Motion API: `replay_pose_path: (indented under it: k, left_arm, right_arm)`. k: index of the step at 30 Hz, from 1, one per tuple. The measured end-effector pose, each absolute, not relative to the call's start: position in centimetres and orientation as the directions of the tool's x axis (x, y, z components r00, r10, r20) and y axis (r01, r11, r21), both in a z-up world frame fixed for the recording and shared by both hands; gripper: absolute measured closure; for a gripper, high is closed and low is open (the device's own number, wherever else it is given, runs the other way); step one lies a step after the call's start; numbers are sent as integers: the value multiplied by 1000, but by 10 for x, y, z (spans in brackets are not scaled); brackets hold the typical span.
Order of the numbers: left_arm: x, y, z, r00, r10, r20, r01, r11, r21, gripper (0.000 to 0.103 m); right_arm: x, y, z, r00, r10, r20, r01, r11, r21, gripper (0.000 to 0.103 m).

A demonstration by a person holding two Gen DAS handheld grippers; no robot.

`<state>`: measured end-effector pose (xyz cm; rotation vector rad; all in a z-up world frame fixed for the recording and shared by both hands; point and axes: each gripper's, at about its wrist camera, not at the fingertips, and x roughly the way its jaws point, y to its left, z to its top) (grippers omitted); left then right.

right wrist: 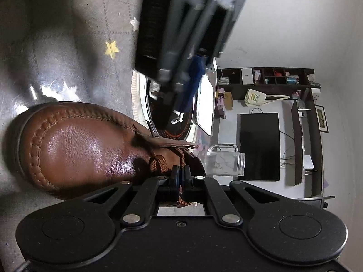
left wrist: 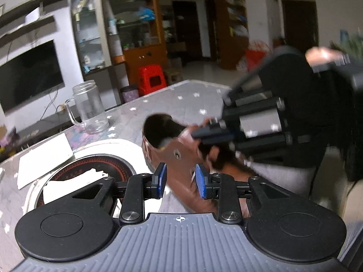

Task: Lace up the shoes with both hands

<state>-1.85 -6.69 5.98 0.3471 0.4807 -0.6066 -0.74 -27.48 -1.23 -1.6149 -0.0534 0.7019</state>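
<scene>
A brown leather shoe (right wrist: 86, 145) lies on the grey star-patterned tablecloth (right wrist: 68, 34), toe toward the left of the right wrist view. My right gripper (right wrist: 180, 176) is shut on the brown woven lace (right wrist: 158, 162) at the shoe's throat. In the left wrist view the shoe (left wrist: 181, 158) points its opening away, and its eyelet flap (left wrist: 177, 154) lies between the blue pads (left wrist: 160, 180) of my left gripper (left wrist: 180, 181), which stands open around it without pinching. The right gripper (left wrist: 202, 133) reaches in from the right over the tongue, blurred.
A clear glass mug (left wrist: 90, 108) stands behind the shoe on the left. A round cooktop (left wrist: 95, 165) set in the table holds paper scraps, and a white sheet (left wrist: 43, 158) lies beside it. A hand (left wrist: 322, 54) holds the right tool. Beyond are a TV and shelves.
</scene>
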Motion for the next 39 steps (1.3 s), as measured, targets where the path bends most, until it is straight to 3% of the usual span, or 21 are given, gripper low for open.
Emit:
replay_pose_path:
  k: [2, 9, 14, 17, 19, 23, 39]
  left_arm:
    - [-17, -73, 54, 718, -443, -537, 625, 750, 217, 84]
    - [-9, -85, 43, 697, -441, -565, 674, 671, 308, 86]
    - [-3, -86, 39, 677, -462, -573, 707, 625, 331, 98]
    - [-2, -87, 36, 677, -468, -568, 708, 623, 331, 100]
    - [-2, -85, 34, 687, -464, -559, 691, 654, 307, 100]
    - [-11, -82, 40, 726, -440, -529, 647, 697, 308, 100]
    - [-41, -23, 97, 939, -161, -302, 265, 901, 344, 101]
  right_arm:
    - [-8, -275, -13, 810, 427, -403, -355, -190, -915, 101]
    - [-10, -275, -13, 807, 430, -404, -355, -192, -915, 101]
    - [-10, -275, -12, 806, 434, -402, -354, -190, -916, 101]
    - [-9, -274, -10, 809, 432, -399, -357, -178, -917, 101]
    - [-10, -275, -8, 813, 431, -392, -358, -162, -919, 90]
    - [-19, -278, 2, 821, 436, -368, -363, -98, -927, 76]
    - [-59, -292, -1, 809, 382, -446, -505, 66, -861, 75]
